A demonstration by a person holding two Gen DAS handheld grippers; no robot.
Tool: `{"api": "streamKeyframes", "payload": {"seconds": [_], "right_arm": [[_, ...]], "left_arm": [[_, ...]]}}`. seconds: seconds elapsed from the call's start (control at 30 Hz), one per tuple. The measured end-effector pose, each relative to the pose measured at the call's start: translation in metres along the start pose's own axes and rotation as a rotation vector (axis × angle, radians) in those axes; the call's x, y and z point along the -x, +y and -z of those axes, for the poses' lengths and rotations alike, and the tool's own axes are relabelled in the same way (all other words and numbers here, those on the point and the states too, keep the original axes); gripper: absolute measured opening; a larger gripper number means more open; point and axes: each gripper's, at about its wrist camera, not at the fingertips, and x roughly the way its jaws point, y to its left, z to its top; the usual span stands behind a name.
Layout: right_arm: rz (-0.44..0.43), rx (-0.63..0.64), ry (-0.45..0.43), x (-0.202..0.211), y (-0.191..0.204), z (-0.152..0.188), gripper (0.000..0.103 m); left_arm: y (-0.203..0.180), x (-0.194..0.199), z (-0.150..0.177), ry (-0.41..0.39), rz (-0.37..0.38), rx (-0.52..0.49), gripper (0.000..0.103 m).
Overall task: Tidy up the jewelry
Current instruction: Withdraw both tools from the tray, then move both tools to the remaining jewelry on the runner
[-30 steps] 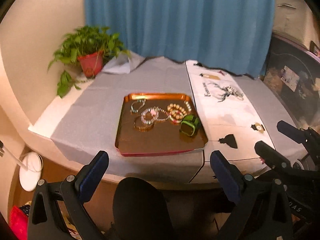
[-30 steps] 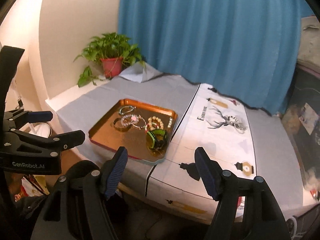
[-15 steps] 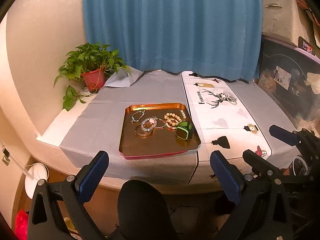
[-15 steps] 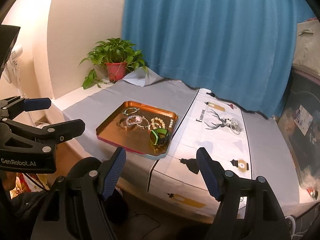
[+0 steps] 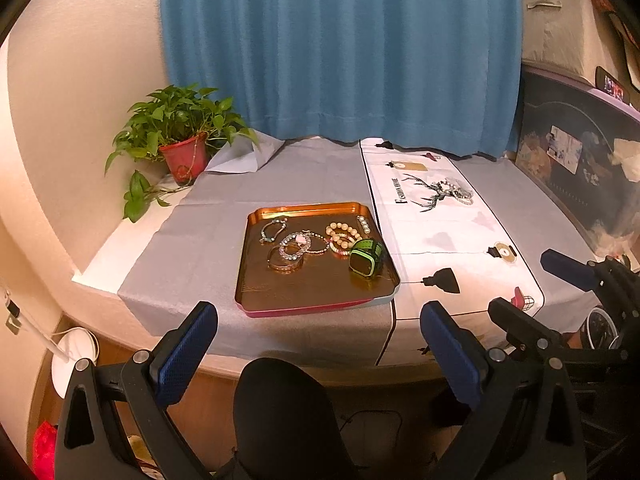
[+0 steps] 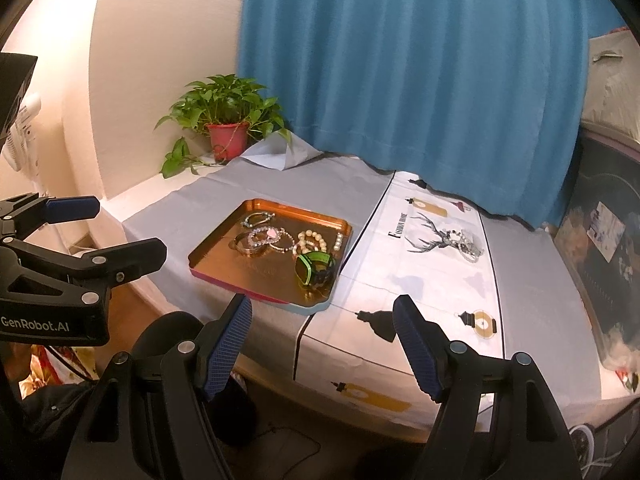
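Jewelry (image 5: 316, 240) lies bunched in the far half of a copper tray (image 5: 304, 296) on the table (image 5: 192, 240), ahead of both tools and off the table's near edge from them. The left tool (image 5: 316, 344) is spread wide and empty, with the tray straight ahead. The right tool (image 6: 322, 330), also wide and empty, has the tray ahead and slightly left. The green watch (image 6: 314, 268), at the tray's near right corner, looks nearest the right tool.
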Motion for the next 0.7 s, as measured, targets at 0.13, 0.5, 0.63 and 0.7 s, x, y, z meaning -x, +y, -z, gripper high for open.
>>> {"api": "streamKeyframes", "payload": {"seconds": [0.13, 0.5, 0.63, 0.7], "right_arm": [[0.001, -0.009, 0.004, -0.002, -0.004, 0.002, 0.074], [0.008, -0.042, 0.017, -0.010, -0.018, 0.007, 0.074], [0.015, -0.057, 0.018, -0.014, -0.025, 0.009, 0.074], [0.017, -0.066, 0.020, -0.016, -0.030, 0.011, 0.074]], "left_arm": [[-0.002, -0.004, -0.001, 0.008, 0.000, -0.011, 0.101], [-0.015, -0.014, -0.004, 0.025, -0.009, -0.037, 0.101], [-0.020, -0.016, -0.006, 0.030, -0.011, -0.043, 0.101], [-0.024, -0.019, -0.007, 0.037, -0.011, -0.050, 0.101]]}}
